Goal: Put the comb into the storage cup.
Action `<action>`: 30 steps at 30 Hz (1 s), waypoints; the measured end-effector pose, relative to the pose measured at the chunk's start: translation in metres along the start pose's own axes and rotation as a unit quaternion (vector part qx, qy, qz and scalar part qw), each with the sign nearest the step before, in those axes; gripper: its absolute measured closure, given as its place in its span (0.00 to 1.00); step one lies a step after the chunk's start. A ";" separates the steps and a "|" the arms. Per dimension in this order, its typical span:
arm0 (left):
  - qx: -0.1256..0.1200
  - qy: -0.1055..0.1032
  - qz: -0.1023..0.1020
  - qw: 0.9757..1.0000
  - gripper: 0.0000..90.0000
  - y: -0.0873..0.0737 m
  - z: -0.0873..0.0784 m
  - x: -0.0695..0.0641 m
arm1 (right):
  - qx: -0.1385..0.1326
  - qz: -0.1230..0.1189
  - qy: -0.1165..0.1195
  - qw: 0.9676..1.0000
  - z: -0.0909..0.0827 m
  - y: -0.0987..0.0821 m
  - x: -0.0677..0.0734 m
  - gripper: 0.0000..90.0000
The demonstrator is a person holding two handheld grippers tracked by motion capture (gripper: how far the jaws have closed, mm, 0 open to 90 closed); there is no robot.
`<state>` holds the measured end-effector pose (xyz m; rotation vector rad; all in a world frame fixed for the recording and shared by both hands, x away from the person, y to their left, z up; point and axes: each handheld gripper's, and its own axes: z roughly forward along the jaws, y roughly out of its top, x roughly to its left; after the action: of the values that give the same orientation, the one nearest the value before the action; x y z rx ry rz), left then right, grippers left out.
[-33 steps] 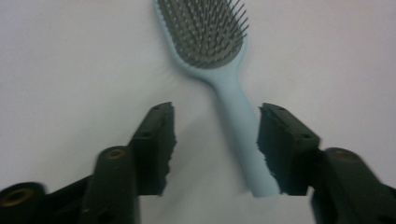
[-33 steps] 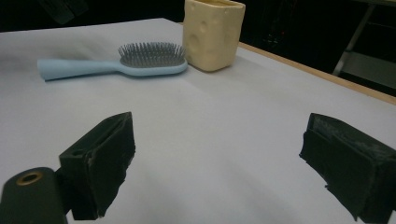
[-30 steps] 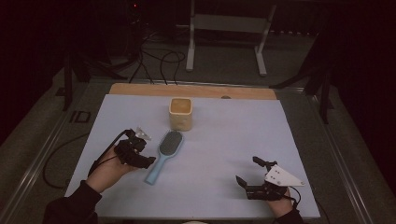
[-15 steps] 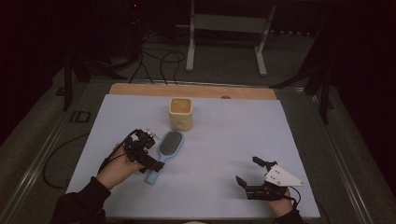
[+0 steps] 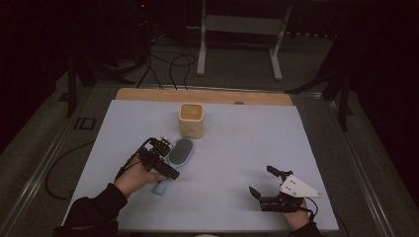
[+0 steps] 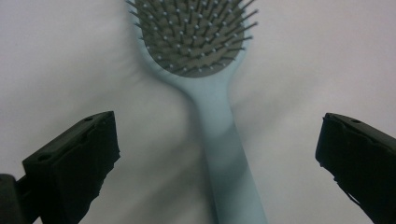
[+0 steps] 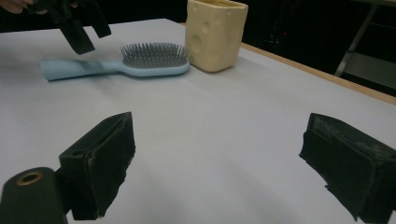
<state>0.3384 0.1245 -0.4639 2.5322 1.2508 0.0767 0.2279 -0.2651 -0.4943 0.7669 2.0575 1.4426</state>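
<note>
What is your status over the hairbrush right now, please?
Left gripper open, astride hairbrush handle, no contact. Right gripper open, idle. Yellow cup beside brush head, not obstructing.

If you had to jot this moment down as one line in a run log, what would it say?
left gripper: jaws just opened, open, straddling brush handle, no contact | right gripper: open, holding nothing | cup: upright beyond brush head

Matt plastic hairbrush (image 6: 219, 116); glossy cup (image 7: 215, 33)

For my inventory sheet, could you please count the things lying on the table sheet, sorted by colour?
Light blue: 1, the plastic hairbrush with grey bristles
Pale yellow: 1, the square cup with dimpled sides
Total: 2
</note>
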 end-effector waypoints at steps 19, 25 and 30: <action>0.023 0.037 -0.050 0.998 0.18 0.008 0.028 -0.007 | -0.002 -0.001 0.001 1.000 0.000 0.000 0.001 0.10; 0.026 0.059 -0.064 0.996 0.35 0.006 0.034 -0.008 | -0.001 0.000 0.002 1.000 0.000 0.000 0.000 0.11; 0.023 0.064 -0.070 0.995 0.51 0.009 0.033 -0.009 | -0.002 0.000 0.001 1.000 0.000 0.000 0.000 0.11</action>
<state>0.3460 0.1034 -0.4916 2.5038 1.4925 0.1843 0.2275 -0.2648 -0.4940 0.7639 2.0566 1.4468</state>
